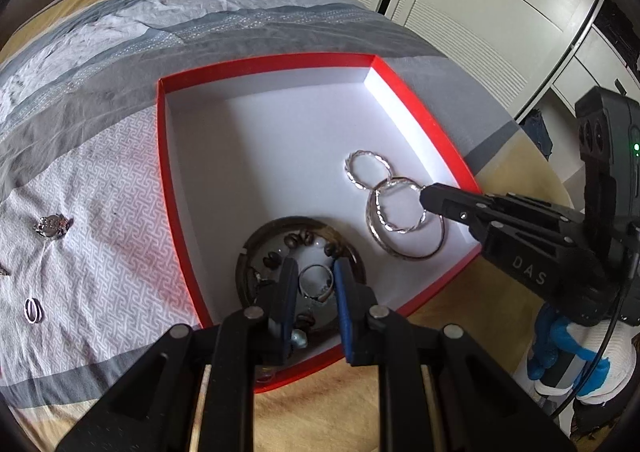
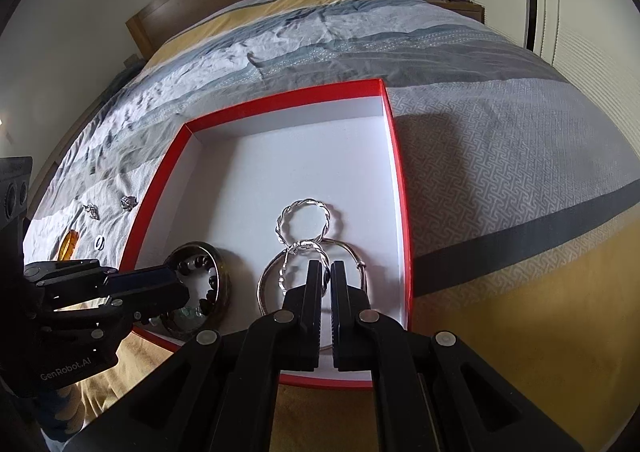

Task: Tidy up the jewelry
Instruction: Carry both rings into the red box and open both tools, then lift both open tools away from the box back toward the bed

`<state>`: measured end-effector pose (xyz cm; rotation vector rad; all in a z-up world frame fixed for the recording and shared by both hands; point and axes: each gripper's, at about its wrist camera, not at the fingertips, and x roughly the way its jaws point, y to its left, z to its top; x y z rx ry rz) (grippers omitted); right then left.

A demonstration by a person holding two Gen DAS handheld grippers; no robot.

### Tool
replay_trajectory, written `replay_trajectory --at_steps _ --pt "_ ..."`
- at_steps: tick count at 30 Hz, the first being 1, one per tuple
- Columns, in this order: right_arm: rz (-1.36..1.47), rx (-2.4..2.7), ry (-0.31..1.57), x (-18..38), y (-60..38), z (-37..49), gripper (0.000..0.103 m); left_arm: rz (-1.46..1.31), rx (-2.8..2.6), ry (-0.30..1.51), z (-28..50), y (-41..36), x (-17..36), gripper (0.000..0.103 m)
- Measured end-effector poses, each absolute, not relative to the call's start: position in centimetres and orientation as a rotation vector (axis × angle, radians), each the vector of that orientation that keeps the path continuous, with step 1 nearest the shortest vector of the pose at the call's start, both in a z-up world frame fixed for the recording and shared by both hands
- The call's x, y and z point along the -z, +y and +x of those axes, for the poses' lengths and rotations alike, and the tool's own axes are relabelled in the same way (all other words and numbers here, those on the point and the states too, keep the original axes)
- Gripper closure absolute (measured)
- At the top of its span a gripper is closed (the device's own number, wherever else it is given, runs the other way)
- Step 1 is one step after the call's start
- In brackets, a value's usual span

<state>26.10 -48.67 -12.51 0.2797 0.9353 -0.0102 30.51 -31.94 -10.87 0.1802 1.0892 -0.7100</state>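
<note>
The box (image 1: pixel 404 92) has a bright red rim and outer walls and a plain white inside, where silver twisted bangles (image 1: pixel 368 168) lie beside a dark metallic dish (image 2: pixel 222 264) of brown-black beads. The bedspread (image 2: pixel 500 156) runs in bands of pale grey with a white interlocking key pattern, darker plain grey, blue-grey and mustard yellow. The left hand-held gripper (image 1: pixel 314 280) is black with blue finger pads, the right hand-held gripper (image 2: pixel 326 280) all black.
</note>
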Motion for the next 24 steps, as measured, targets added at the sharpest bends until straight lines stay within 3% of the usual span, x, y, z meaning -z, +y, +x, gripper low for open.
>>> replay_trajectory --at_steps 13,24 --pt "0.303 0.036 0.938 11.9 -49.2 24.8 0.097 0.132 0.698 1.127 30.5 -31.5 11.3 0.084" --pt "0.284 0.039 0.861 5.8 -48.1 21.5 0.09 0.057 0.709 1.043 27.9 -28.3 4.4 0.075"
